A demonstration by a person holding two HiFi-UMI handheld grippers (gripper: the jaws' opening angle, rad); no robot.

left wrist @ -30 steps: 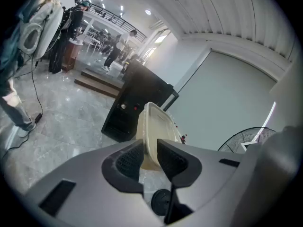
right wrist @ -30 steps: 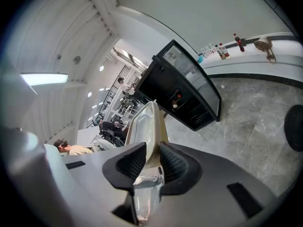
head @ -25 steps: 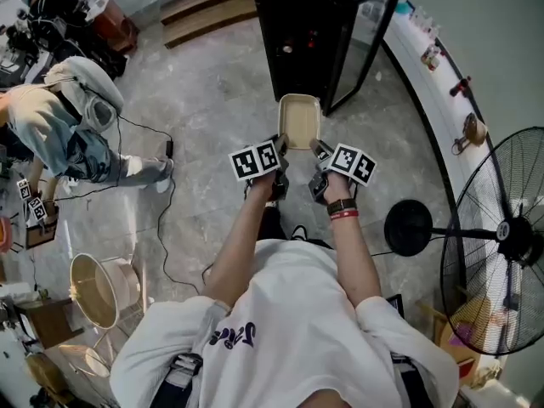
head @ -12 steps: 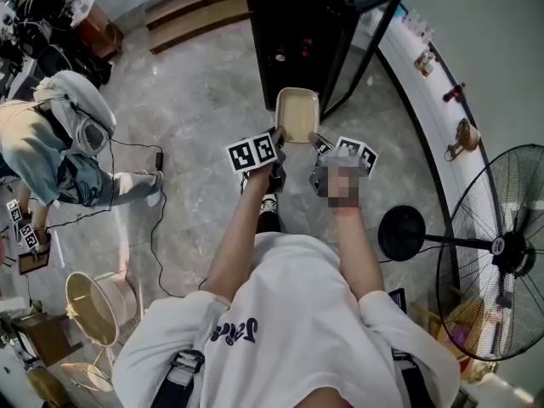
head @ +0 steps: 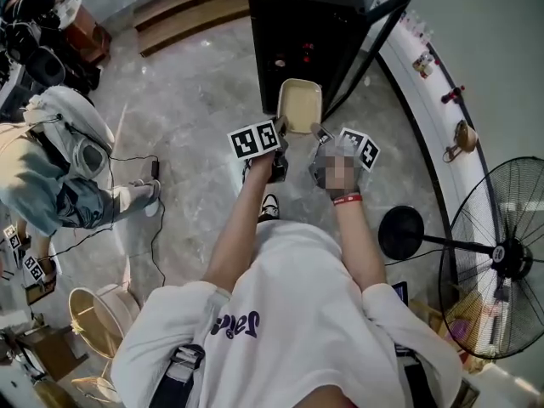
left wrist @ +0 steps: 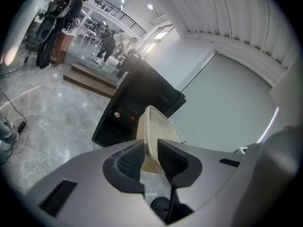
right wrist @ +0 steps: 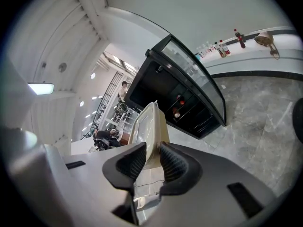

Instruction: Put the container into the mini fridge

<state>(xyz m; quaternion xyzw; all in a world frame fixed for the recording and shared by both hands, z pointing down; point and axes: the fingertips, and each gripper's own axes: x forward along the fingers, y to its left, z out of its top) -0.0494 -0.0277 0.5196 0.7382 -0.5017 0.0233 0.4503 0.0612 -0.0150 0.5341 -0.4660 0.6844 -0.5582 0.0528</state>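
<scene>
A beige lidded container (head: 299, 106) hangs in the air in front of the black mini fridge (head: 310, 36), whose glass door (head: 367, 45) stands swung open to the right. My left gripper (head: 280, 131) is shut on the container's near left edge, and my right gripper (head: 317, 133) is shut on its near right edge. In the left gripper view the container (left wrist: 154, 135) sits pinched between the dark pads, with the fridge (left wrist: 137, 103) behind it. The right gripper view shows the container (right wrist: 150, 130) clamped edge-on, and the fridge's shelves (right wrist: 187, 109) with small items inside.
A standing fan (head: 497, 257) with a round base (head: 401, 232) is at the right. A white curved counter (head: 429, 66) with bottles runs behind the fridge door. At the left a crouching person (head: 51, 172) works on the grey floor, with cables (head: 151, 219) nearby.
Both grippers have carried the container forward, so the mini fridge is closer and larger. The crouching person and fan have slid backward in view.
</scene>
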